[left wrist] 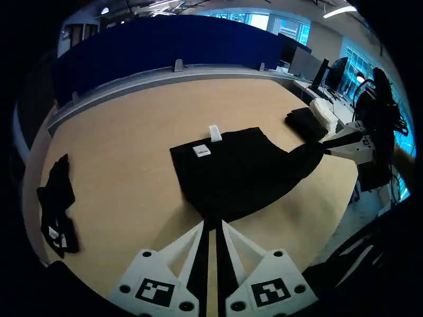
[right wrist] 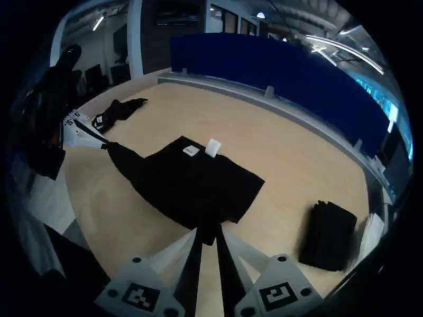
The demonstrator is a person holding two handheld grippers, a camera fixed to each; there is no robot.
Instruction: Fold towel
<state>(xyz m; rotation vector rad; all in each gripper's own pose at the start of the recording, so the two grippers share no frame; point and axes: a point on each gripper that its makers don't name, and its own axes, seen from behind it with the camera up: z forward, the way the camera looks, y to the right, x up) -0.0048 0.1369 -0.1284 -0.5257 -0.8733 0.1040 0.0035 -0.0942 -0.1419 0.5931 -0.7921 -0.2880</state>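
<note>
Black towel clamped in left fingers and right fingers.

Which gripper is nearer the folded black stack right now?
Right. The right gripper pinches a corner of the towel just beside the folded black stack; the left gripper holds the opposite corner, across the towel from it.

Wood table is covered mid-surface by black towel; crumpled cloth and folded stack are laid near opposite edges.
</note>
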